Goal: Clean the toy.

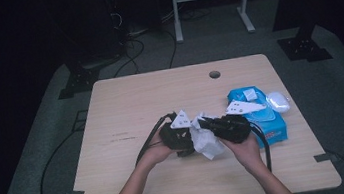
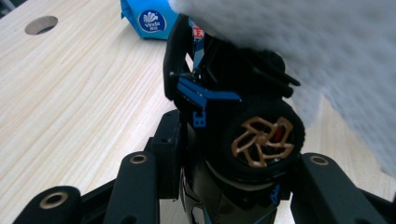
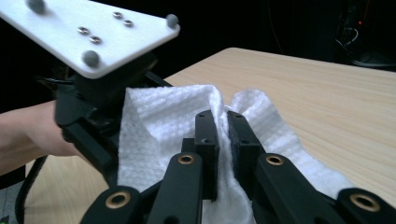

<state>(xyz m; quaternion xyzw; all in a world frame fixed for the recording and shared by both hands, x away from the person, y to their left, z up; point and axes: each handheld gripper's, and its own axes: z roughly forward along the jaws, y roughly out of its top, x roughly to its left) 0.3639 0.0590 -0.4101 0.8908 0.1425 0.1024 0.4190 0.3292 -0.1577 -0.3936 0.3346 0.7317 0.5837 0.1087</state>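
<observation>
My left gripper (image 2: 229,186) is shut on a black toy car (image 2: 233,107) with blue parts and a bronze-spoked wheel (image 2: 264,142). Its jaws stand on either side of the car's body. My right gripper (image 3: 223,135) is shut on a white wipe (image 3: 159,126), which is pinched between its two pads. In the high view the left gripper (image 1: 177,134) and the right gripper (image 1: 224,126) meet above the table's front middle. The wipe (image 1: 206,142) hangs between them against the car. The wipe (image 2: 317,51) also hangs blurred over the car's right side.
A blue tissue pack (image 1: 266,120) lies on the table (image 1: 135,102) just right of the hands, with a white rounded thing (image 1: 277,101) at its far corner. A round cable hole (image 1: 214,74) sits near the far edge. Cables trail off the front left.
</observation>
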